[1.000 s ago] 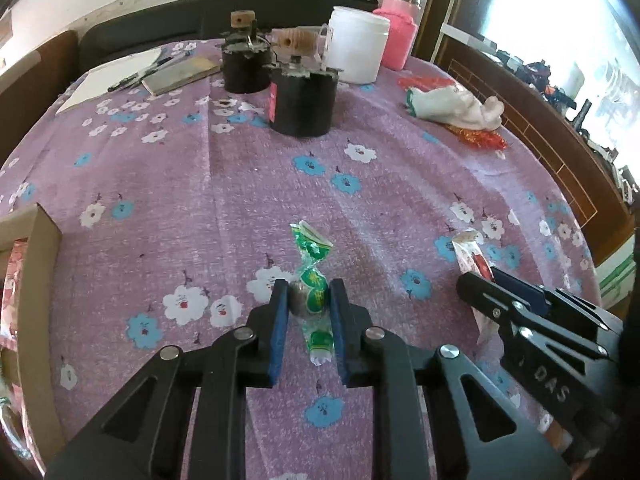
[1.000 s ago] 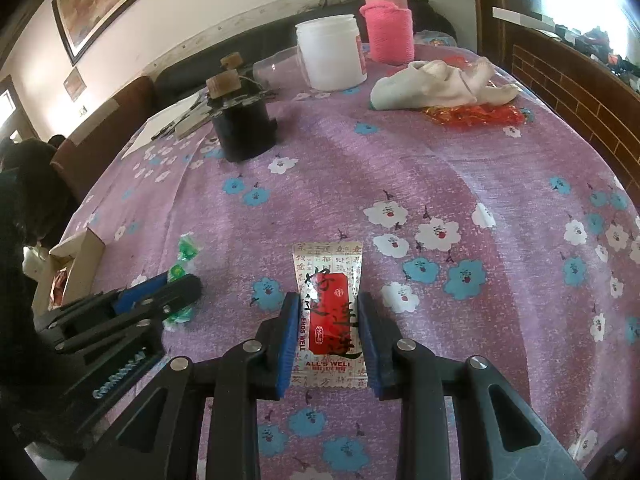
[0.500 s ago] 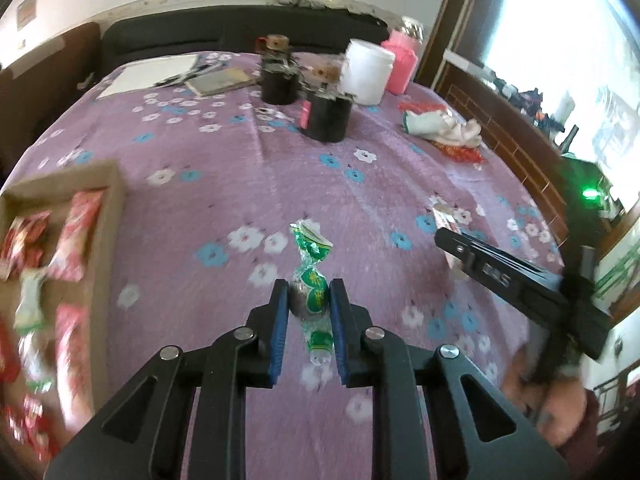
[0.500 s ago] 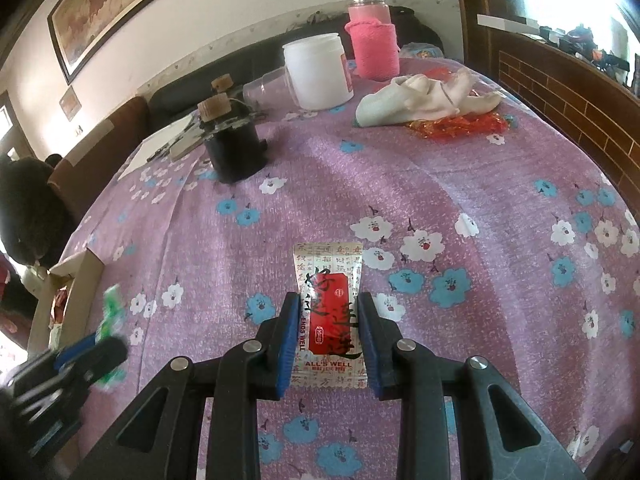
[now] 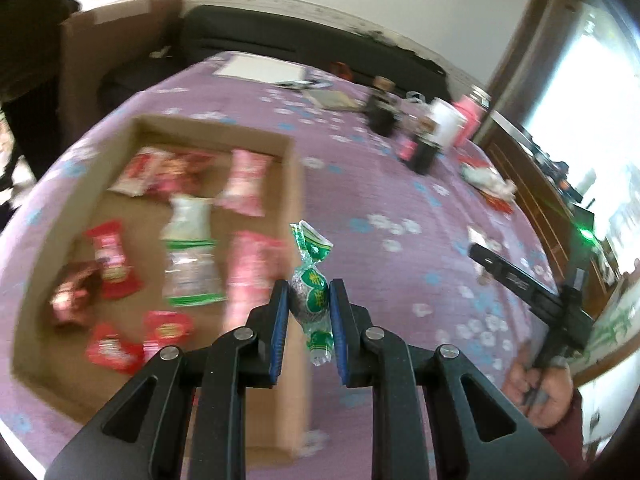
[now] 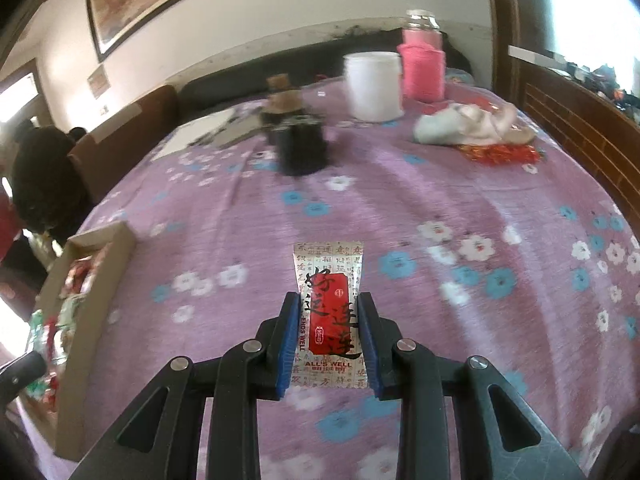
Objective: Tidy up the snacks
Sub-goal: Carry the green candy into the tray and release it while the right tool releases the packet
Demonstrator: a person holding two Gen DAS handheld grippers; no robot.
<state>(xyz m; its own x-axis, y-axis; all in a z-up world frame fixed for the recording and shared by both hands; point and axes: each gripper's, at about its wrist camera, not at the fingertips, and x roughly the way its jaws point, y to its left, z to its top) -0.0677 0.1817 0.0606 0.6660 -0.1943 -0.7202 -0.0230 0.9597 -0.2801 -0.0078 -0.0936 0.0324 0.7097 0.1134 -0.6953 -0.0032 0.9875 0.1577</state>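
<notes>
My left gripper [image 5: 309, 298] is shut on a green-wrapped candy [image 5: 311, 280] and holds it in the air above the right wall of a shallow cardboard box [image 5: 294, 200]. The box holds several red, pink and green snack packets [image 5: 188, 248]. My right gripper [image 6: 329, 312] is shut on a red and white snack packet [image 6: 329, 304] and holds it over the purple flowered tablecloth [image 6: 440, 200]. The box also shows at the left edge of the right wrist view [image 6: 116, 256]. The right gripper shows in the left wrist view [image 5: 520, 280], off to the right.
At the table's far side stand black jars [image 6: 300, 148], a white tub [image 6: 374, 86] and a pink-sleeved bottle [image 6: 424, 68]. A crumpled cloth [image 6: 472, 124] and red wrappers [image 6: 500, 154] lie at the right. Papers [image 5: 260, 68] lie far back. A wooden rail [image 6: 580, 128] borders the right side.
My left gripper has lifted the green candy and swung left, from over the cloth to over the box's right wall. My right gripper has risen slightly with its packet.
</notes>
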